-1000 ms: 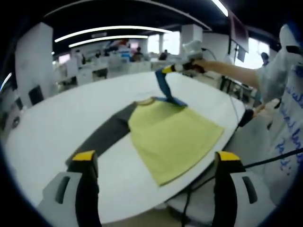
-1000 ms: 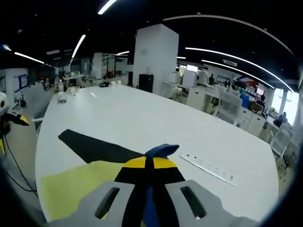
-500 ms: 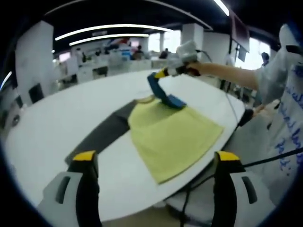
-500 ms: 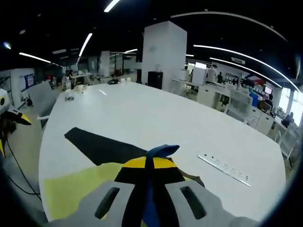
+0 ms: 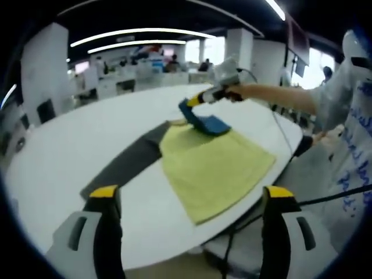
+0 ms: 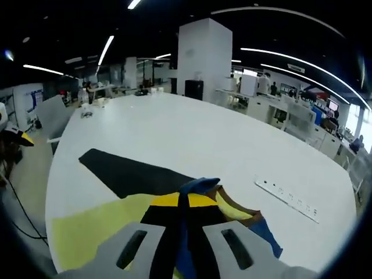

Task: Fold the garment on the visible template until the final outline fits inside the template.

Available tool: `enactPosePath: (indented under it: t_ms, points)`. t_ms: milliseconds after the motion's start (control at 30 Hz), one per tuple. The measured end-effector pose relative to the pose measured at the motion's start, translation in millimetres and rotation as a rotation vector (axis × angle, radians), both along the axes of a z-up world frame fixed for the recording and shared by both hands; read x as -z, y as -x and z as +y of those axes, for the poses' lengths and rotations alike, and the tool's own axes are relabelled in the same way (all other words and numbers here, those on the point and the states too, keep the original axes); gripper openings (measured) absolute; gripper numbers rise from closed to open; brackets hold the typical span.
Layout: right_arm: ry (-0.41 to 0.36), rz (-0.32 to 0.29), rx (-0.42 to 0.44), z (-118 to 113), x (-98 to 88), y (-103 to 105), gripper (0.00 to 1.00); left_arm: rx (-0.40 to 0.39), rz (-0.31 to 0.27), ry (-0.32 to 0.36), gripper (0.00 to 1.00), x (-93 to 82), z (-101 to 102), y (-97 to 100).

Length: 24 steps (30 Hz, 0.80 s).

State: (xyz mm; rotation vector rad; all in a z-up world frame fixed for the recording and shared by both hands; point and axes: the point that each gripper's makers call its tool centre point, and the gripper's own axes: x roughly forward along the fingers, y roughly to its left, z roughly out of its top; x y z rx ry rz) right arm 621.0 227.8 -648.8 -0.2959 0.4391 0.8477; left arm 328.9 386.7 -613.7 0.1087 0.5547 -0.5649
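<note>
White counter (image 5: 52,168) carries the garment (image 5: 215,165) flat near its edge – yellow body spread out, dark sleeve (image 5: 125,165) lying straight out to one side, so the long axis runs sleeve to sleeve. The right gripper (image 6: 185,204) has its fingers pinched on the blue sleeve (image 5: 200,119), lifted over the yellow body – I judge to fold it inward. Left gripper (image 5: 189,195) hangs off the counter, fingers wide, holding nothing.

The worktop (image 5: 52,168) is viewed from off its edge by the left gripper view, the garment (image 5: 212,165) lying toward 12 o'clock; the same garment (image 6: 87,229) is seen close from above by the right gripper view.
</note>
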Motion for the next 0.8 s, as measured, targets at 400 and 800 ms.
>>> enactPosePath:
  t_ms: [400,800]
  points:
    - [-0.004,0.047,-0.013,13.4,21.0,4.5,0.03,0.012,0.018,-0.011,0.96,2.5,-4.1,1.8]
    - [0.000,0.080,-0.027,29.2,38.4,0.3,0.03,0.013,0.009,-0.013,0.96,-1.3,-5.5,-0.9]
